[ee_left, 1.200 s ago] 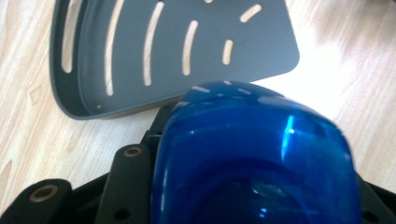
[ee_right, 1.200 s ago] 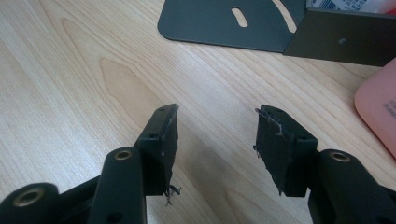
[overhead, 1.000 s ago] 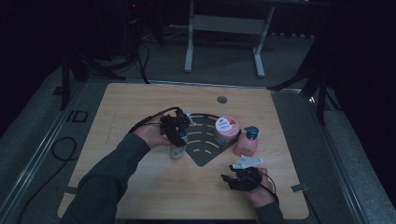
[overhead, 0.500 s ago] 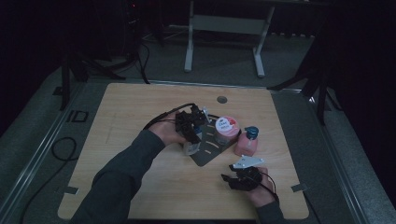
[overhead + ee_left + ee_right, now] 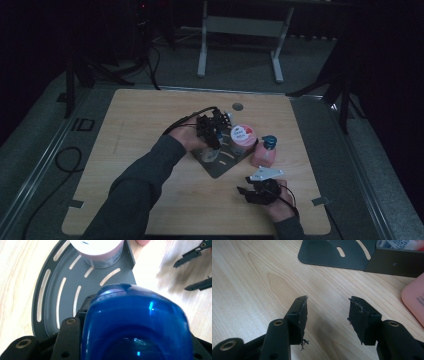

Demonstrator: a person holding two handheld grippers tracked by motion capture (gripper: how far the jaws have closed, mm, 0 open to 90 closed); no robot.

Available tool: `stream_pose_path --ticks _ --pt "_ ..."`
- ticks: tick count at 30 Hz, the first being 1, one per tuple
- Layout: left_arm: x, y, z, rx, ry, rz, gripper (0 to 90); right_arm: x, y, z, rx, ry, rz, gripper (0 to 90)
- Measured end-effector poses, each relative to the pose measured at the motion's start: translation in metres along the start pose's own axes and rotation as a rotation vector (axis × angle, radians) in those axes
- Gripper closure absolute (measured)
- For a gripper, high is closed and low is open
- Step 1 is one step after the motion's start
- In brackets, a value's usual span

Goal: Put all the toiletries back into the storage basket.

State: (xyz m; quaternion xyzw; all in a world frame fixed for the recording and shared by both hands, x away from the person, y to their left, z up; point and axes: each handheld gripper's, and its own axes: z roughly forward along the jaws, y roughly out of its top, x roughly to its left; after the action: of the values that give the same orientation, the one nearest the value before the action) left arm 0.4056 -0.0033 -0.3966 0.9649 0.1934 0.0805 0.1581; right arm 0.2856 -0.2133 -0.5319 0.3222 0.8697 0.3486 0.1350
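Since the earlier frame the left gripper (image 5: 216,131) has moved rightward over the dark slotted fan-shaped tray (image 5: 220,167), jaws clamped on a glossy translucent blue bottle (image 5: 135,325) at frame centre. Right of it stand a pink-lidded round tub (image 5: 242,139) and a pink pump bottle (image 5: 264,152). At lower right, the right gripper (image 5: 328,312) rests half-open and empty above grained wood table (image 5: 145,125).
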Motion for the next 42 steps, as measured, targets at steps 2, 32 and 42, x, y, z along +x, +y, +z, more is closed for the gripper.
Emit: stream_pose_path --ticks 2,32,42 --pt "0.001 0.003 0.001 0.000 0.000 -0.002 54.7 0.000 0.000 0.000 -0.003 0.000 -0.001 48.2" --pt "0.027 0.042 0.014 0.005 0.027 -0.136 54.8 -0.003 -0.001 -0.004 -0.012 -0.001 0.009 48.1" --pt "0.034 0.053 0.016 0.007 0.032 -0.154 54.8 -0.003 -0.001 -0.004 -0.012 0.000 0.008 48.1"
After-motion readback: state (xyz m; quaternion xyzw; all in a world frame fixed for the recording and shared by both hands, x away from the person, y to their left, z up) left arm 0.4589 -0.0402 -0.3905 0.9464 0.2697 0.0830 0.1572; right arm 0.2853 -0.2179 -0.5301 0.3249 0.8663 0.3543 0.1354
